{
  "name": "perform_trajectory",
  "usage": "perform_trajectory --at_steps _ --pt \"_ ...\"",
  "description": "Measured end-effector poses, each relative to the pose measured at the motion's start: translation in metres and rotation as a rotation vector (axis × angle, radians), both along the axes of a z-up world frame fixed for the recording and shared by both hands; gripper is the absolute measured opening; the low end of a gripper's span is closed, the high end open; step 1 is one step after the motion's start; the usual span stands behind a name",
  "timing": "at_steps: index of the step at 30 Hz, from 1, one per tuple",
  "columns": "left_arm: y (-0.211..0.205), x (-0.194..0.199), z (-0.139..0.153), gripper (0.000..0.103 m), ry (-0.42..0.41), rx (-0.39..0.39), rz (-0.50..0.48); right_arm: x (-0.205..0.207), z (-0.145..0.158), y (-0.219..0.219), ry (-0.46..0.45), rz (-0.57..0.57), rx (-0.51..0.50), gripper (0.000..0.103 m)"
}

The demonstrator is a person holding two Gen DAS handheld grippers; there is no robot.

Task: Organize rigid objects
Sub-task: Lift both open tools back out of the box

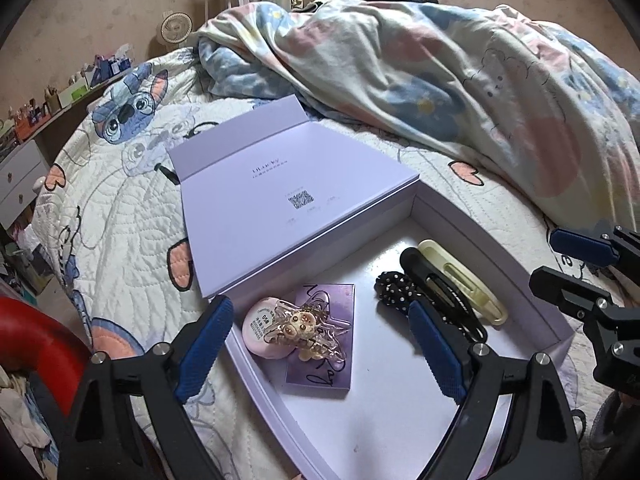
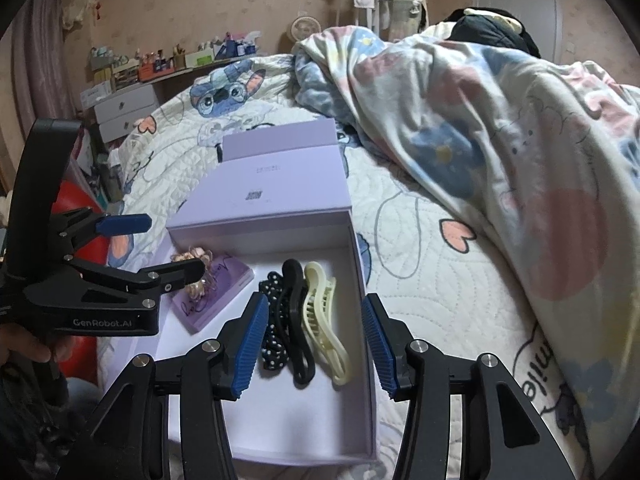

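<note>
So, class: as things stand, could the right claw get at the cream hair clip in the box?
Probably yes. The right claw hangs open above the open box, nothing covers the cream hair clip, though the black clip lies against it.

A rumpled pastel duvet [image 1: 440,80] lies across a cartoon-print quilt [image 1: 112,208], with a small fan [image 1: 173,26] and cluttered shelf [image 2: 160,64] behind.

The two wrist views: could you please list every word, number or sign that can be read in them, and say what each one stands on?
"GenRobot.AI": on the black body of the left gripper, in the right wrist view.
"05#": on the label of the pink round case; its smaller print is unreadable.
"mile", partly cut off: printed on the quilt.
Box lid: a QR code and a line of print, too small to read.
Purple card: handwritten scrawl, illegible.
</note>
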State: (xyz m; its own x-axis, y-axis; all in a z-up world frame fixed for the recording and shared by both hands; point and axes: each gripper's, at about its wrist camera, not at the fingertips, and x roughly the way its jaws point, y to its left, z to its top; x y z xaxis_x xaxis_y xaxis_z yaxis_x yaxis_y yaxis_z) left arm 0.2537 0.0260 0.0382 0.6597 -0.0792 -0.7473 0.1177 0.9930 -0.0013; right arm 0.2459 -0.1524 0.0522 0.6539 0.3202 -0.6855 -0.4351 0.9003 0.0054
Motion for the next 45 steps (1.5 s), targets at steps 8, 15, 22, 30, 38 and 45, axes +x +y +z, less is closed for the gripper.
perform_trajectory --at_steps 8,15,22,30,38,45 --pt "-0.004 -0.023 0.027 0.09 -0.058 0.014 -0.004 -0.021 0.021 -0.005 -0.044 -0.006 0.017 0.049" --pt "-0.009 -0.048 0.048 0.09 -0.098 0.012 -0.02 -0.042 0.038 -0.01 -0.079 -0.01 0.024 0.049" --pt "-0.013 -0.076 0.064 0.09 -0.142 0.011 -0.037 -0.067 0.049 -0.016 -0.111 -0.015 0.04 0.051" --pt "-0.02 -0.107 0.069 0.09 -0.157 -0.025 -0.074 -0.096 0.049 -0.028 -0.117 -0.032 0.056 0.051" --pt "-0.031 -0.134 0.063 0.09 -0.15 -0.033 -0.117 -0.124 0.046 -0.038 -0.121 -0.043 0.062 0.051" --pt "-0.04 -0.155 0.055 0.09 -0.136 -0.029 -0.129 -0.147 0.041 -0.044 -0.124 -0.045 0.067 0.051"
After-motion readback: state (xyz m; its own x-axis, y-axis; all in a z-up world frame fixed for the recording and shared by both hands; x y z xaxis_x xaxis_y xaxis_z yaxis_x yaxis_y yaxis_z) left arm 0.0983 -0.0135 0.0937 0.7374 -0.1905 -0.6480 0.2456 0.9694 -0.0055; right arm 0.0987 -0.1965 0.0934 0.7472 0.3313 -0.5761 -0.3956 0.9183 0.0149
